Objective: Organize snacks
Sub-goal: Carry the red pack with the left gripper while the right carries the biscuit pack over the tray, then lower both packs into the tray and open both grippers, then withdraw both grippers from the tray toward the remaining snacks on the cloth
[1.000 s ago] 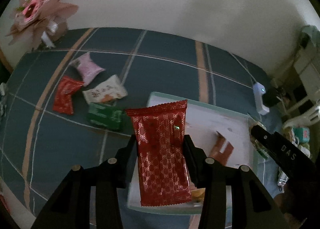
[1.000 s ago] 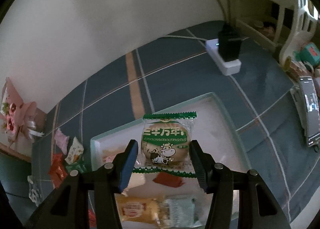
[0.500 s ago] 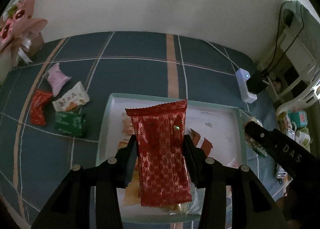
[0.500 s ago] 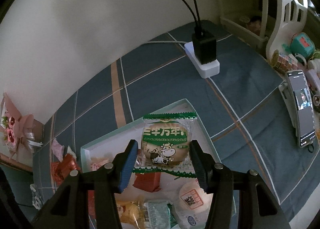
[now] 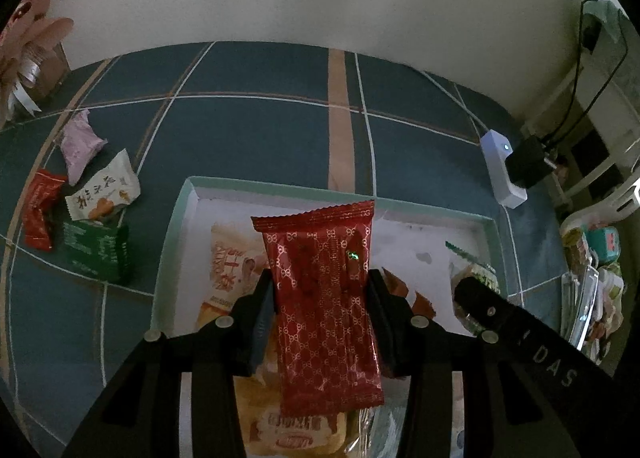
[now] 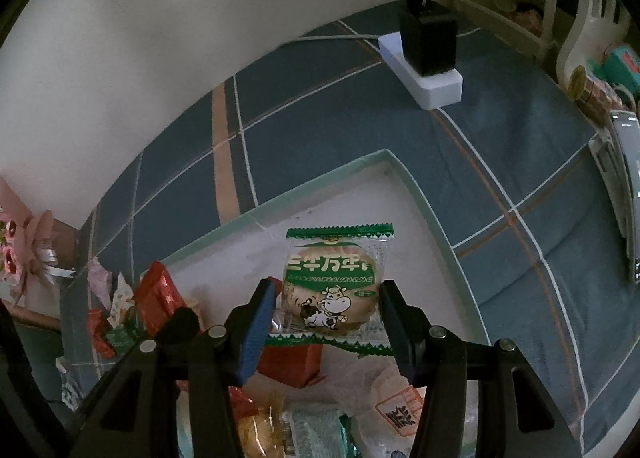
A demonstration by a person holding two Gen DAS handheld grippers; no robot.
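My left gripper (image 5: 320, 298) is shut on a long red patterned snack packet (image 5: 324, 298) and holds it above the pale green tray (image 5: 280, 188), which holds several snacks. My right gripper (image 6: 328, 310) is shut on a round cake in a clear packet with green edges and a cow picture (image 6: 334, 290), held over the same tray (image 6: 432, 218). The right gripper's arm shows in the left wrist view (image 5: 520, 338). The red packet also shows at the left in the right wrist view (image 6: 160, 298).
Loose snacks lie on the blue plaid cloth left of the tray: a pink one (image 5: 80, 142), a white one (image 5: 104, 194), a red one (image 5: 40, 214), a green one (image 5: 100, 250). A white power strip with a black plug (image 6: 428, 58) lies behind. A phone (image 6: 628, 186) lies at right.
Both grippers have moved over the tray with their packets still held. The left view has shifted right so the tray sits under it; the right gripper has come closer to the tray's far corner.
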